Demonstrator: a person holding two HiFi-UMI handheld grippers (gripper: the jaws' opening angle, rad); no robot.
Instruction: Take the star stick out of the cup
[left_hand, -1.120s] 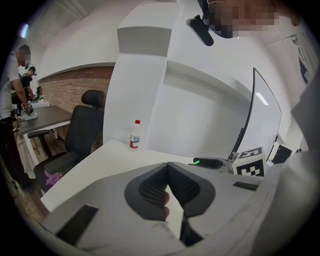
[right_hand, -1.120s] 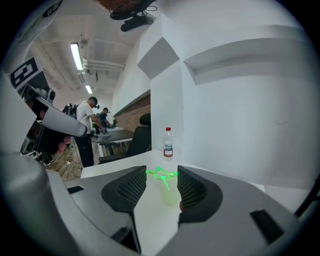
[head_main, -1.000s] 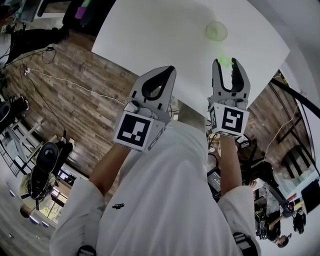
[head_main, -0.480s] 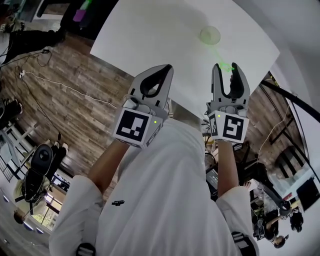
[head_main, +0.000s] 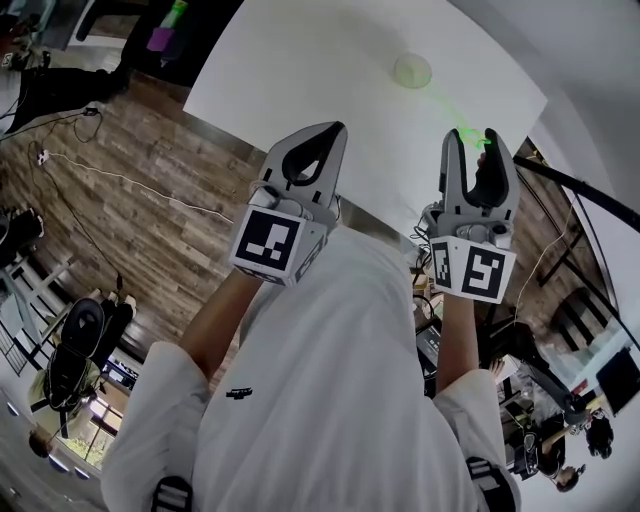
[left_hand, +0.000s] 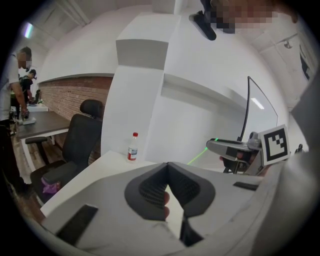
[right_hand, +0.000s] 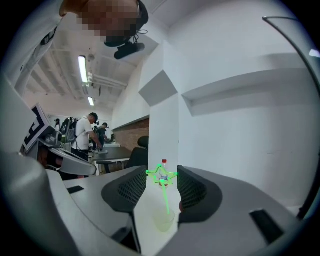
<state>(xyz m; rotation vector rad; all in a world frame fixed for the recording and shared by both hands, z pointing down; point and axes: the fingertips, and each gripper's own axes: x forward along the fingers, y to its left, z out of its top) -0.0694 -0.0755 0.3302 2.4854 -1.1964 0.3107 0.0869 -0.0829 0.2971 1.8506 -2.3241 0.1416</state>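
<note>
Partway, the right gripper (right_hand: 162, 172) pinches the star stick (right_hand: 165, 197) by its star, its lower end seemingly not yet clear of the far cup (right_hand: 164, 221); the left gripper (left_hand: 167, 167) is closed, empty.

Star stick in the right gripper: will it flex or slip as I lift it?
The star stick looks thin, so probably light and slightly bendy. The right gripper pinches only the star's points, so it may swivel. The small clear cup could tip if dragged.
</note>
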